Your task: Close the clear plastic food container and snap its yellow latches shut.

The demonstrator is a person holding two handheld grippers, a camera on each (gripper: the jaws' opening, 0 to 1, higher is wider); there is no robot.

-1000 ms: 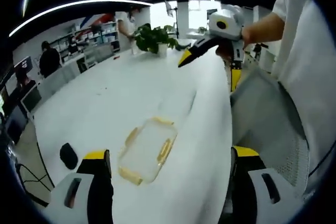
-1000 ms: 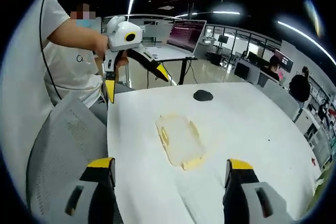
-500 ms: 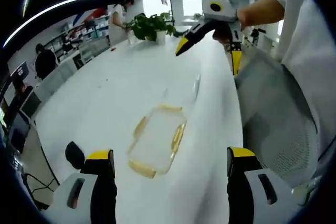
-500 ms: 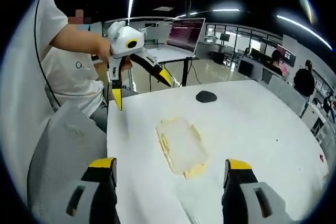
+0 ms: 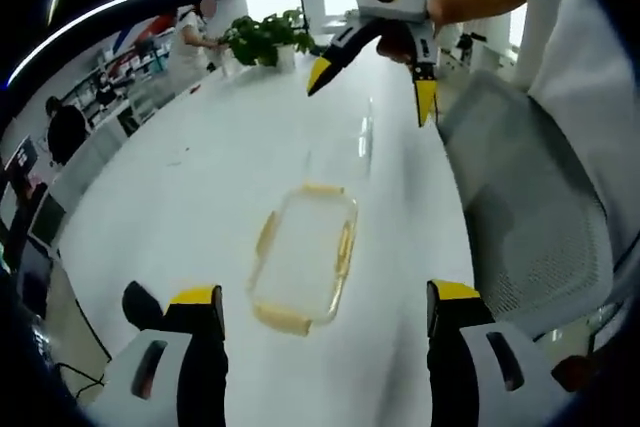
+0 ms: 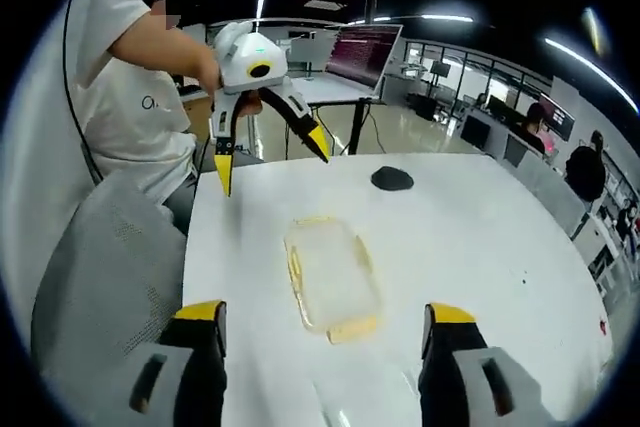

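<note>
Left gripper view: the left gripper (image 5: 325,322) hangs over the near end of the white table (image 5: 200,167), its two yellow-tipped jaws spread wide with nothing between them. Just ahead of the jaws the clear food container (image 5: 303,269) lies flat on the table, lid on, yellow latches (image 5: 344,245) showing along its sides and ends. A dark rounded object (image 5: 142,303) sits on the table beside the left jaw. Across the table the right gripper (image 5: 370,75) hovers above the surface in a person's hand, jaws splayed and empty. A potted plant (image 5: 262,38) stands at the far end, and a grey mesh chair (image 5: 530,217) crowds the table's edge.

Right gripper view: the right gripper (image 6: 322,337) is open wide, holding nothing. The container (image 6: 331,273) rests between and ahead of its jaws. Beyond it the left gripper (image 6: 270,152) hangs above the table edge, jaws apart. The dark object (image 6: 391,178) lies farther back; a monitor (image 6: 362,49) glows behind.
</note>
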